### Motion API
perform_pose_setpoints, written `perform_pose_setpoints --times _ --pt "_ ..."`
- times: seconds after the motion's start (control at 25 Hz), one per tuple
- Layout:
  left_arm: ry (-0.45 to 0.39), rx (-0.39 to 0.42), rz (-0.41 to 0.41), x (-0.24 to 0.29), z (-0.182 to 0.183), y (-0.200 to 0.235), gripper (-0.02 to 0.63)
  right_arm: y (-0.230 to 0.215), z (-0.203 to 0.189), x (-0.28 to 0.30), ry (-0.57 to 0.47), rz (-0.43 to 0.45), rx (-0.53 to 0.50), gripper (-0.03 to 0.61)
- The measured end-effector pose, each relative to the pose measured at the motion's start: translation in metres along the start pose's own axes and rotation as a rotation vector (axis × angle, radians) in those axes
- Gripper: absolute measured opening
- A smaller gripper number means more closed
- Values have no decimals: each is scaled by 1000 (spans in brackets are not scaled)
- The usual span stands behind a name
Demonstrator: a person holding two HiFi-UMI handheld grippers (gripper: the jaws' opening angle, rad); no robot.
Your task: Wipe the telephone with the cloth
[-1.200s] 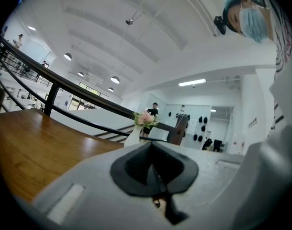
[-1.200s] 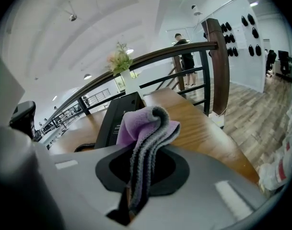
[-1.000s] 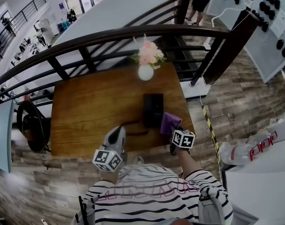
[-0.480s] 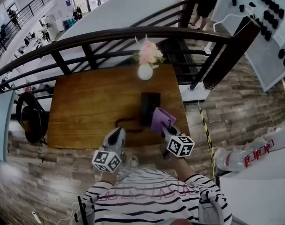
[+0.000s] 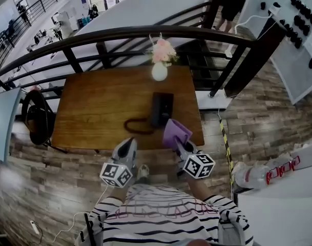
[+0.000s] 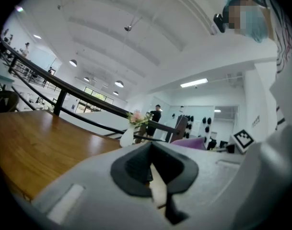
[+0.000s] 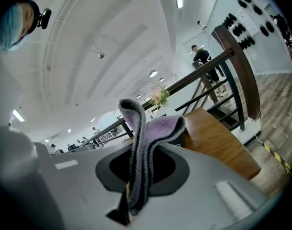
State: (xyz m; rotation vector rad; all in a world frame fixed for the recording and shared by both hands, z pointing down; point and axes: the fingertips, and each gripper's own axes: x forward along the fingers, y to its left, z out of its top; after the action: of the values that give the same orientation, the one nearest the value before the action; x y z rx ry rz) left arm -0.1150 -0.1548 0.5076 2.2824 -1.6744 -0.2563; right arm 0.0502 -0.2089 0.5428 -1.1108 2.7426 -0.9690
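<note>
Purple cloth is pinched in right claw, lower centre; left claw is pressed together, empty. Telephone lies mid-frame on bench — lower cloth flat onto it, then wipe lengthwise with light pressure.

The left half of the table lay bare, open to a reach from its near edge at the frame's lower middle. Right of centre stood the phone. Its cord looped out to its left, close to the near edge, and lay across that path. The vase blocked the far edge behind the phone, with the railing close beyond. Only a narrow bare strip ran right of the phone, and the cloth hung over its near end.
</note>
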Motion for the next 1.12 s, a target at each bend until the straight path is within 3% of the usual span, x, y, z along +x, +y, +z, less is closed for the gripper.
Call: perform_pose_setpoints --times 0.56,1.12 --pt "-26 10 28 -51 -26 -75 2 10 -10 -97 -13 32 -67 35" --pt "-41 3 45 -58 -38 -103 2 3 -12 -130 -30 46 -60 34"
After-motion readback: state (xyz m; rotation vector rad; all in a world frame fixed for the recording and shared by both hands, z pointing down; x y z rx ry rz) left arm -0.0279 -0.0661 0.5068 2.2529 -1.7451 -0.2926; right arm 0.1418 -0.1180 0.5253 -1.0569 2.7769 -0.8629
